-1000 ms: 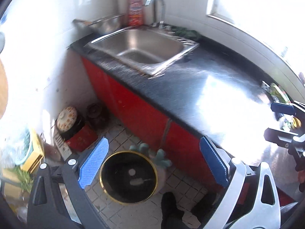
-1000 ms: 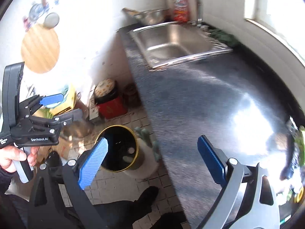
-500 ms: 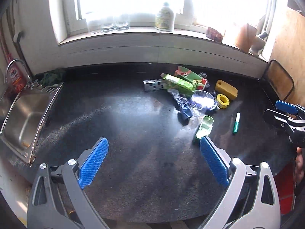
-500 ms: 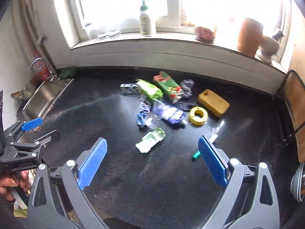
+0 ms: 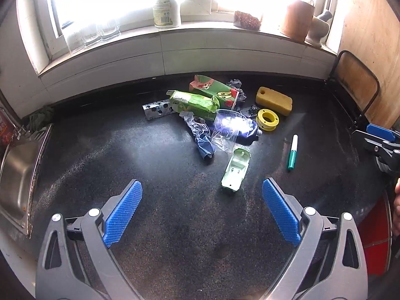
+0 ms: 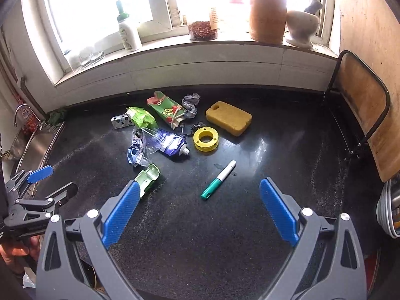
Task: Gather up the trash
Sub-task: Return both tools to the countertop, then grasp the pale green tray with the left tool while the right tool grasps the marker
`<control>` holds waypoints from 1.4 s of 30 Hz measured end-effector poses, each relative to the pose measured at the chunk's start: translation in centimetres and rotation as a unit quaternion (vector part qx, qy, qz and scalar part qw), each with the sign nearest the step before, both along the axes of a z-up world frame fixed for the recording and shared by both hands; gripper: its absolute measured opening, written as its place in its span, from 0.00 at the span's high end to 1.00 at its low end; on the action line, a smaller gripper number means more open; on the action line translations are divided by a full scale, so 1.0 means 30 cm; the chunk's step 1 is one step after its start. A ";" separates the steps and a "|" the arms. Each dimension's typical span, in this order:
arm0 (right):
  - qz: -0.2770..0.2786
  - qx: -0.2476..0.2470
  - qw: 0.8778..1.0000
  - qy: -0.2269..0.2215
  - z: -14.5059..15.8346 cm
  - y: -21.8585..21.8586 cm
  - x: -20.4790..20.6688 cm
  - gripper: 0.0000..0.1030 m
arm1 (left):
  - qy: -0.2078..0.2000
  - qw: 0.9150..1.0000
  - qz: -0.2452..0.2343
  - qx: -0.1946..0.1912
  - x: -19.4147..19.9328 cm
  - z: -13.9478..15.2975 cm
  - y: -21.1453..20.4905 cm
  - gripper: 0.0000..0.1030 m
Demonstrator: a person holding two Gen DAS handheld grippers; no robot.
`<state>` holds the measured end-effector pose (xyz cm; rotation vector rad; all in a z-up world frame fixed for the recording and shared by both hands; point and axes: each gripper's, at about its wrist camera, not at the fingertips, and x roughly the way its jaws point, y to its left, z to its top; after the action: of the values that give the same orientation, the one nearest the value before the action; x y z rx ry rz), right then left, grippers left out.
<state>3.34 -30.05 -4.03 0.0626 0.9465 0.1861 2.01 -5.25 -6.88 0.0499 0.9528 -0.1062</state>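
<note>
On the black countertop (image 5: 175, 225) under the window, the trash lay in a loose heap toward the back wall, well ahead of both grippers. A green snack bag (image 5: 193, 103) lay against a spotted silver box (image 5: 156, 108), with a red-and-green juice carton (image 5: 212, 88) just behind it and a grey crumpled wrapper (image 6: 191, 101) at the carton's far end. Nearer the front were a crumpled blue-and-clear wrapper (image 5: 202, 137), a clear plastic cup (image 5: 225, 131) on its side and a purple tube (image 6: 172, 145). A pale green plastic piece (image 5: 236, 170) lay apart, closest to the left gripper (image 5: 202, 215), whose blue pads stood wide apart with nothing between them. The right gripper (image 6: 197, 215) was spread just as wide and empty, its left pad overlapping that green piece in its own view; contact could not be told. A green-capped marker (image 6: 218, 178), a yellow spool (image 6: 206, 138) and a yellow sponge (image 6: 228, 117) lay to the right of the heap. A steel sink (image 5: 15, 175) was set into the counter at far left.
</note>
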 end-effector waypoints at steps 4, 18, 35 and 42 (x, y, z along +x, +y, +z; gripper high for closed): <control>-0.004 -0.006 1.000 0.013 -0.059 -0.006 0.034 0.10 | 0.005 1.000 -0.015 0.007 0.031 -0.055 -0.034 0.09; -0.011 -0.032 0.996 0.079 -0.374 0.002 0.227 0.10 | 0.022 0.999 -0.040 0.021 0.188 -0.302 -0.164 0.09; 0.005 -0.068 0.991 0.116 -0.554 0.032 0.340 0.25 | 0.045 0.998 -0.047 0.023 0.273 -0.493 -0.223 0.14; 0.031 -0.064 0.991 0.114 -0.528 0.052 0.317 0.86 | 0.053 0.997 -0.048 0.031 0.274 -0.463 -0.250 0.64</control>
<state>12.84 -28.49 -19.87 -0.0654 1.1875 0.1783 10.23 -12.73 -20.77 0.1494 1.0605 -0.1688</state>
